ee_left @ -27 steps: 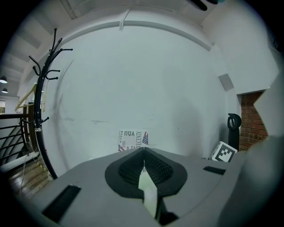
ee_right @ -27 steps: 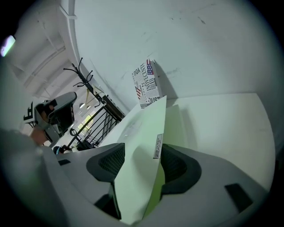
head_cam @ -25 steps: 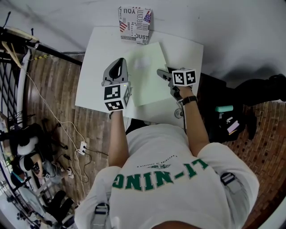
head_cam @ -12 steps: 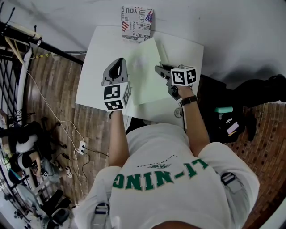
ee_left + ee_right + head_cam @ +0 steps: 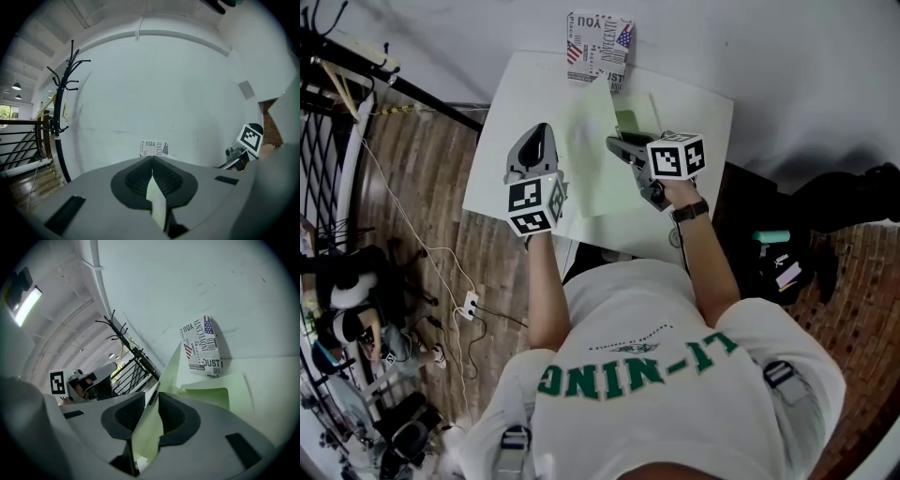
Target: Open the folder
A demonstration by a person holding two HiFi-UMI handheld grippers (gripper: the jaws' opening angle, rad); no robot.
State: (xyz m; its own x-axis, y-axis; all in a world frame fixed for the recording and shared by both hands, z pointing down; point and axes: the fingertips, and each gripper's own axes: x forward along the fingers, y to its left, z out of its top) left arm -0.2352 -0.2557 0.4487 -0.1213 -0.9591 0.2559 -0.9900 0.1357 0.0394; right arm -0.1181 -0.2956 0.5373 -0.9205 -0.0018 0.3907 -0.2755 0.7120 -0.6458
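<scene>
Folder (image 5: 586, 141) (pale green card) lay on the white tabletop (image 5: 502, 169), front cover raised near upright. Risk: thin cover could slip or crease if pulled hard w/ the other edge pinned. Right gripper (image 5: 616, 143) pointed slightly down, jaws nipped on cover's edge. Left gripper (image 5: 540, 131) sat near level, jaws closed on folder's left edge.

White wall (image 5: 154, 93), brick floor (image 5: 412, 178), blk coat rack (image 5: 57, 140), white table (image 5: 712, 117)
</scene>
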